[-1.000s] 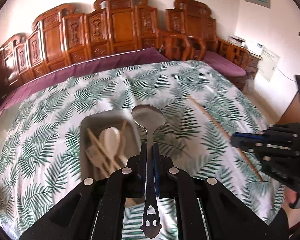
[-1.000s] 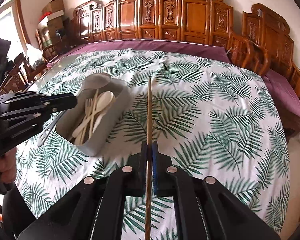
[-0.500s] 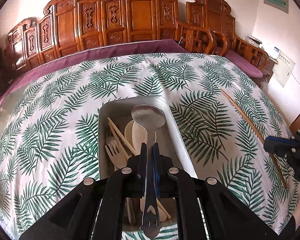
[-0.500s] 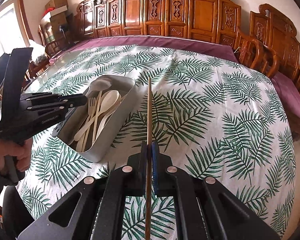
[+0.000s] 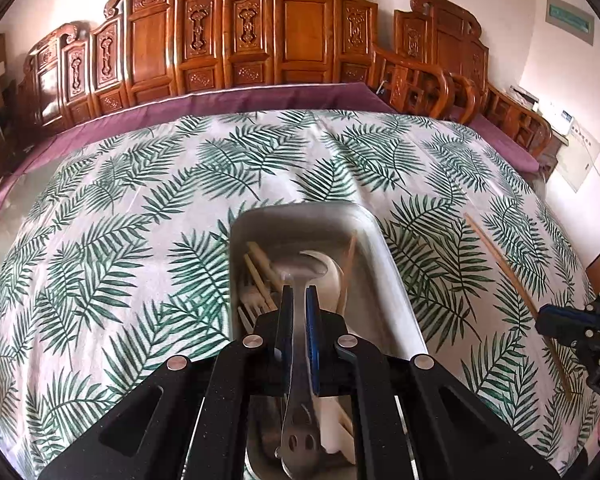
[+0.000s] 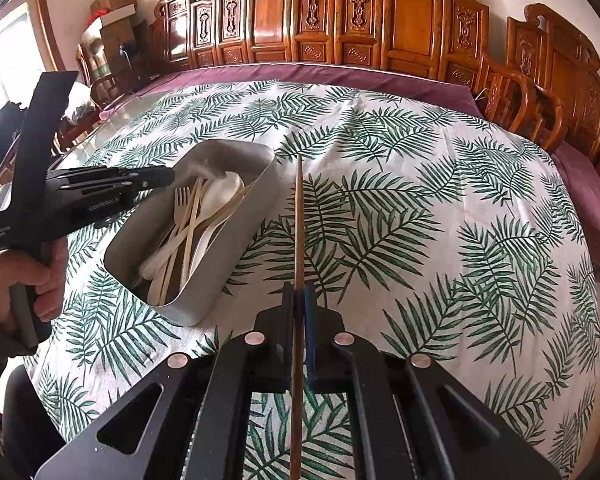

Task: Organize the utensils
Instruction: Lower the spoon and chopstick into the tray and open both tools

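My left gripper (image 5: 299, 294) is shut on a metal spoon (image 5: 300, 344), whose bowl tips down over the grey metal tray (image 5: 396, 276). Several pale wooden and plastic utensils (image 6: 192, 220) lie inside that tray (image 6: 204, 308). My right gripper (image 6: 299, 292) is shut on a wooden chopstick (image 6: 298, 220) that points away over the cloth, to the right of the tray. In the right wrist view the left gripper (image 6: 168, 178) reaches over the tray's far end, held by a hand (image 6: 16, 276). The same chopstick (image 5: 504, 268) and the right gripper (image 5: 540, 322) appear at the right edge of the left wrist view.
A cloth with green fern leaves (image 6: 420, 200) covers the table. A purple cloth (image 5: 228, 100) shows along the far edge. Carved wooden chairs (image 5: 300, 28) line the far side and the right side (image 6: 540, 80). Boxes (image 6: 112, 4) stand at the far left.
The left gripper has swung over the tray and sunk into it, so the spoon bowl now tips down among the utensils. The right gripper with the chopstick has moved slightly lower.
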Action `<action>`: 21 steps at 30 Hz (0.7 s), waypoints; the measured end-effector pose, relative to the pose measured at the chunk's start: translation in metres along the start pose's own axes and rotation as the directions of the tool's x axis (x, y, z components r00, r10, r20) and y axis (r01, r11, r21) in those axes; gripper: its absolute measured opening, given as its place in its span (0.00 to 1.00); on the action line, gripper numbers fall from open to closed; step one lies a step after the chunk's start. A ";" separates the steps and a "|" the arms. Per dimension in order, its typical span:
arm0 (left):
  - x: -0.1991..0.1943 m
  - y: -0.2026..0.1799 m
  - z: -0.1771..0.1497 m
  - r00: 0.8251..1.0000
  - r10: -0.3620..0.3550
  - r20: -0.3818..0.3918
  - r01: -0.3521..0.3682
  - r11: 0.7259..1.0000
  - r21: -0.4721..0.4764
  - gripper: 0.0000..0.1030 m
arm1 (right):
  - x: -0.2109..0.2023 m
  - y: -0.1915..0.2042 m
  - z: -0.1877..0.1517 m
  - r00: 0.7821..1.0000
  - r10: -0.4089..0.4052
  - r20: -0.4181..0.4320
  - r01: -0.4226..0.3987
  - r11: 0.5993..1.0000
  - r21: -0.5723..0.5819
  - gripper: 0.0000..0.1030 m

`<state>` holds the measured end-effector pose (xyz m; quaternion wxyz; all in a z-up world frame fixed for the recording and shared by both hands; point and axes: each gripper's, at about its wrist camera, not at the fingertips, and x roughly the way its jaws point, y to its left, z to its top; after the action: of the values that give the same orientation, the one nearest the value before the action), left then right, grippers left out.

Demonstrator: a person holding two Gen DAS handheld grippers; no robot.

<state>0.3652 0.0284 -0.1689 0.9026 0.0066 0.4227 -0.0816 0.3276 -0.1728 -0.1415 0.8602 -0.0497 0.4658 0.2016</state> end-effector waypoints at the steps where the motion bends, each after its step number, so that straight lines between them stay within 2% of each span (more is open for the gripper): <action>1: -0.003 0.002 0.000 1.000 -0.001 0.006 0.002 1.000 -0.004 0.05 | 0.001 0.001 0.000 1.000 0.001 0.000 -0.001 1.000 -0.001 0.06; 7: -0.027 0.012 0.001 0.999 0.000 0.045 0.000 1.000 0.005 0.06 | 0.004 0.014 0.005 1.000 0.018 0.000 -0.018 1.000 -0.012 0.06; 14: -0.052 0.030 -0.016 0.998 0.026 0.064 -0.027 1.000 0.013 0.09 | 0.006 0.037 0.020 0.999 0.035 0.012 -0.035 0.999 -0.037 0.06; 16: -0.059 0.037 -0.020 0.997 0.030 0.069 -0.031 1.000 0.007 0.26 | 0.009 0.043 0.024 0.999 0.038 0.010 -0.038 0.998 -0.042 0.06; 20: -0.070 0.049 -0.027 0.996 0.035 0.088 -0.035 0.999 -0.007 0.43 | 0.019 0.057 0.033 0.999 0.042 -0.004 -0.042 0.998 -0.050 0.06; 21: -0.072 0.052 -0.028 0.995 0.040 0.090 -0.040 0.999 -0.011 0.56 | 0.022 0.060 0.035 0.999 0.039 -0.006 -0.039 0.998 -0.053 0.06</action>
<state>0.3069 0.0918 -0.1348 0.9223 0.0074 0.3814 -0.0619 0.3423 -0.1016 -0.1336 0.8533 -0.0638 0.4634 0.2305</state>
